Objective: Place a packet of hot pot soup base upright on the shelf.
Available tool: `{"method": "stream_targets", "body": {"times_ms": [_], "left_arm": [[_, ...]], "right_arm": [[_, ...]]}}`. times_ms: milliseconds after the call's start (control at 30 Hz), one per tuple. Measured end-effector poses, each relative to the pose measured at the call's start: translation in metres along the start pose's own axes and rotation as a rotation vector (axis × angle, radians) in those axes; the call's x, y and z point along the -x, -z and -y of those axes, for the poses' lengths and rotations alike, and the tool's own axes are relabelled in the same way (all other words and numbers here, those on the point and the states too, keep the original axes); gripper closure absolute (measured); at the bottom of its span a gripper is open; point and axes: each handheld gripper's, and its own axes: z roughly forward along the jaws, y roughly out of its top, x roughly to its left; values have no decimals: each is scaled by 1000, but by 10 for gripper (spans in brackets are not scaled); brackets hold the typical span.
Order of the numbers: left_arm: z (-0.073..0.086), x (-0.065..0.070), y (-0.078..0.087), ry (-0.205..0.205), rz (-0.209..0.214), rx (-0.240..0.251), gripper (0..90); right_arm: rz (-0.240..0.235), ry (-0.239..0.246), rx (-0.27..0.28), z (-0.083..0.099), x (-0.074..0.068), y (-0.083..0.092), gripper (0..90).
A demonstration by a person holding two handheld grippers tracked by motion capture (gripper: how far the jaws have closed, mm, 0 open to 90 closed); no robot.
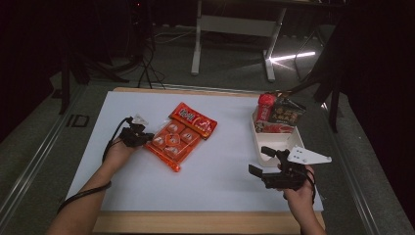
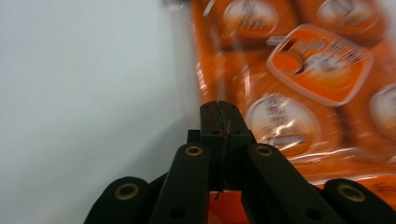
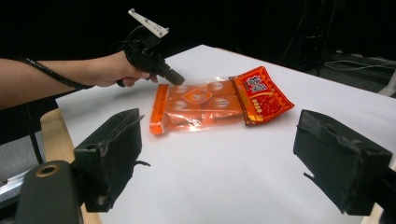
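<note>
The right gripper (image 1: 266, 169) hangs low over the table's (image 1: 220, 166) near right part, jaws spread wide with nothing between them — probably kept idle beside the bin (image 1: 274, 142) until something needs steadying. From its own view the orange pack (image 3: 198, 105) lies well ahead on the white top.

Farther in on the left, the left gripper (image 1: 147, 139) lies low at the pack's (image 1: 171, 142) near left edge. In the left gripper view its jaws are pressed together, a sliver of orange film showing between them, so it seems pinched on the pack's edge seal — the thinnest place to grab a flat bag lying on the table. The pack holds small round-labelled portions; the print is too blurred to read.

A red packet (image 1: 194, 120) overlaps the pack's far end, its white lettering unreadable.

At the far right, the white bin already stands packed with a red pouch (image 1: 265, 108) and a dark packet (image 1: 286, 113) upright at its far end, the near end bare — likely room for the pack.
</note>
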Motion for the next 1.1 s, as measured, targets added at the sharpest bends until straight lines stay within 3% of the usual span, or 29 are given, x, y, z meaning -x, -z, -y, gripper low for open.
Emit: {"method": "stream_targets", "body": {"times_ms": [200,500,1100], "left_arm": [[-2,5,-4,-11,-25,-5,900],[-1,17,-1,10,32,-18,900],[-3,56,-2,-7,130,-40,900]], "right_arm": [[3,1,-6,2,-1,-1,151],[-3,-9,-11,3,0,-2,152],[2,-14,-13,5,0,0,152]]}}
